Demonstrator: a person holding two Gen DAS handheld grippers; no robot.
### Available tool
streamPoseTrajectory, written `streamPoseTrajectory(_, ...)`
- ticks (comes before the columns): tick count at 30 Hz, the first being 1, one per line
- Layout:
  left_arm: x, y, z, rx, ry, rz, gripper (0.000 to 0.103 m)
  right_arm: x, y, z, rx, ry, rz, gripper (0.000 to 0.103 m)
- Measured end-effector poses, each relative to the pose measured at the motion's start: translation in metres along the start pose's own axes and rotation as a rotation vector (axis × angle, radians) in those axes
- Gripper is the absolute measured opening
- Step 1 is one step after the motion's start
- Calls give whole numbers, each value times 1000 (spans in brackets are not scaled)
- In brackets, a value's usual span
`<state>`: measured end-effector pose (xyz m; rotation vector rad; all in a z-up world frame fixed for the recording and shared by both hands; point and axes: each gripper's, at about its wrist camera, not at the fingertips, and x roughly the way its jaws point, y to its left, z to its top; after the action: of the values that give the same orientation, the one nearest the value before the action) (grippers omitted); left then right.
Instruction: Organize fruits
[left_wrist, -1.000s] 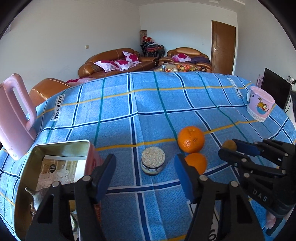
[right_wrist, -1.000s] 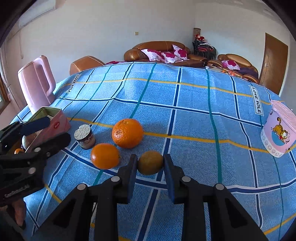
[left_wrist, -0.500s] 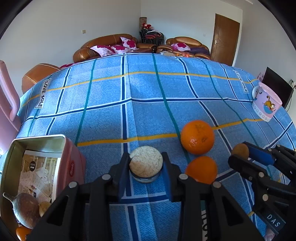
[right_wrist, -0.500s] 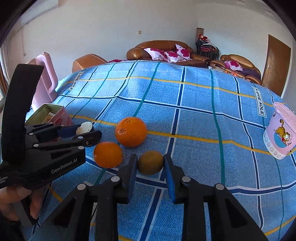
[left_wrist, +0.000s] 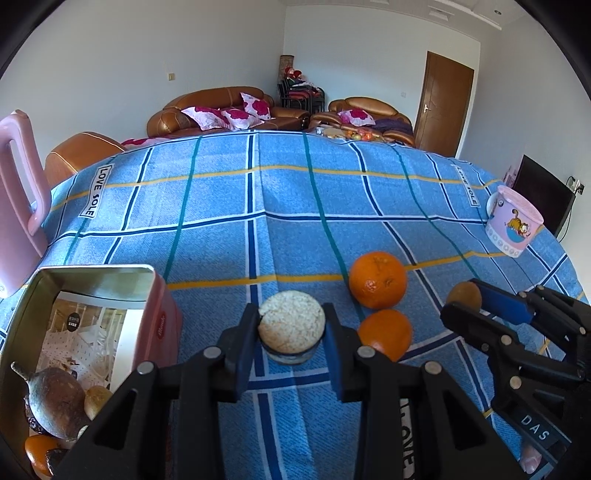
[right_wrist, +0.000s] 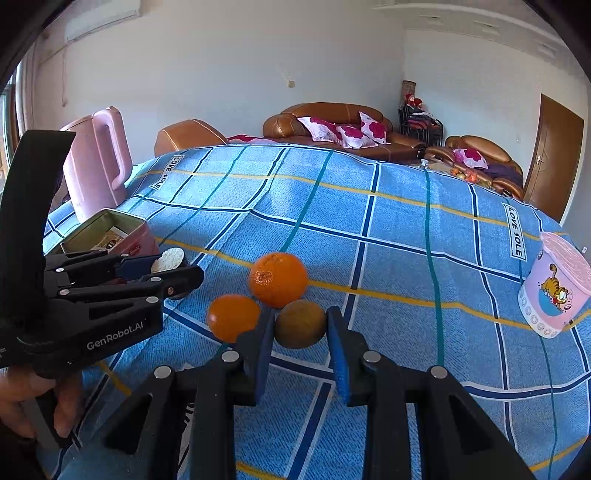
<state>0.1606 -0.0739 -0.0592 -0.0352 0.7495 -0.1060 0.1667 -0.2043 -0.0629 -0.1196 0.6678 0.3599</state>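
- The counter (left_wrist: 288, 206) carries a blue checked cloth with yellow and teal lines and "LOVE SOLE" labels; everything below sits on it.
- A pink jug (right_wrist: 98, 162) stands at the far left edge, behind the tin.
- An open pink tin (left_wrist: 92, 295) lies at the left; inside it are a printed paper, a brown stemmed fruit (left_wrist: 51, 402), a small pale round fruit and an orange one at the near edge.
- A pink cartoon-cat tub (right_wrist: 554, 291) stands well apart at the right edge.
- The left gripper (left_wrist: 291, 343) has its jaws narrowed around a small jar with a pale cork-like lid (left_wrist: 291, 321); both blue pads sit against the jar's sides, and the jar is just right of the tin.
- The right gripper (right_wrist: 301, 343) has its jaws set on either side of a brownish-green fruit (right_wrist: 300, 324); the left pad touches it, while a thin gap seems to show at the right pad, so I cannot tell whether it is truly clamped.
- The large orange (right_wrist: 279, 279) rests just behind that fruit, touching or nearly touching it.
- The smaller orange (right_wrist: 232, 317) lies just left of the right gripper's left jaw, in front of the large orange and between the two grippers.
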Motion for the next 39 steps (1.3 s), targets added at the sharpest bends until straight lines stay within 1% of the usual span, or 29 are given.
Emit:
streamPoseTrajectory(7, -8, 0, -1, 4, -41, 10, 35, -6, 0, -1, 1, -35, 8, 31)
streamPoseTrajectory(19, -22, -6, -3, 42, -113, 36, 35, -16, -1, -2, 4, -89, 18, 31)
streamPoseTrajectory(39, -34, -11, -7, 66, -176, 69, 35, -29, -2, -4, 12, -163, 19, 31)
